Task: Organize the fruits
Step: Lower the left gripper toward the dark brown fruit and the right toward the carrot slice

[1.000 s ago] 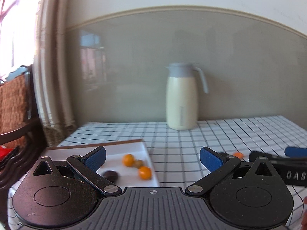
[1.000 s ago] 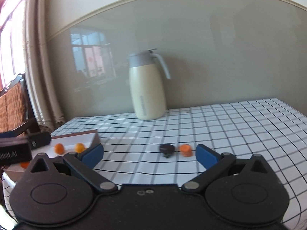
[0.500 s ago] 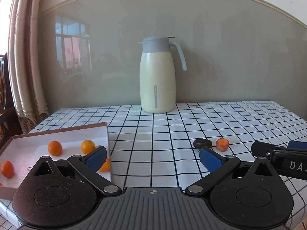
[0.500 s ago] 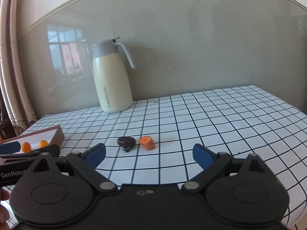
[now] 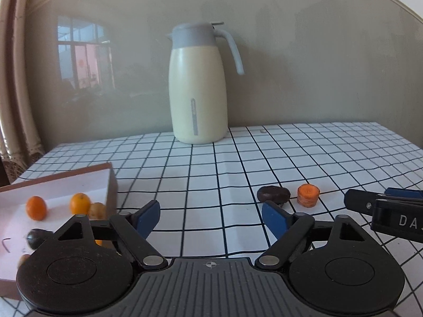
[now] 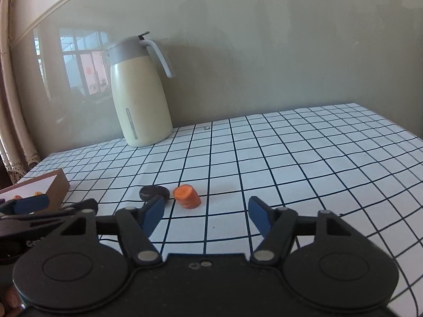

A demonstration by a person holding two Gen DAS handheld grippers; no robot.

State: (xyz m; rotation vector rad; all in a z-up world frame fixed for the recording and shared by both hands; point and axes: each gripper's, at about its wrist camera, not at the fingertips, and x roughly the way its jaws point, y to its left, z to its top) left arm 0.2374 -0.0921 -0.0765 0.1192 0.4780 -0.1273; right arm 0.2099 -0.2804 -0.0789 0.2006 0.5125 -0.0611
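Left gripper (image 5: 210, 215) and right gripper (image 6: 206, 212) both partly open, jaws just closing on nothing, orange chunk (image 6: 187, 196) and dark fruit (image 6: 154, 192) just ahead on the worktop (image 6: 290, 158)

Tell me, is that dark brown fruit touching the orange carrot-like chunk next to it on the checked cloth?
Apart. The left wrist view shows a strip of white cloth between the dark fruit and the orange chunk; the right wrist view shows the same gap.

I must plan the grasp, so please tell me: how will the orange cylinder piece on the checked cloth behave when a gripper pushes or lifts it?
The orange cylinder piece leans on its side edge, so a push may roll it. It looks small and solid, probably light and stiff. Its ridged side may help the grip.
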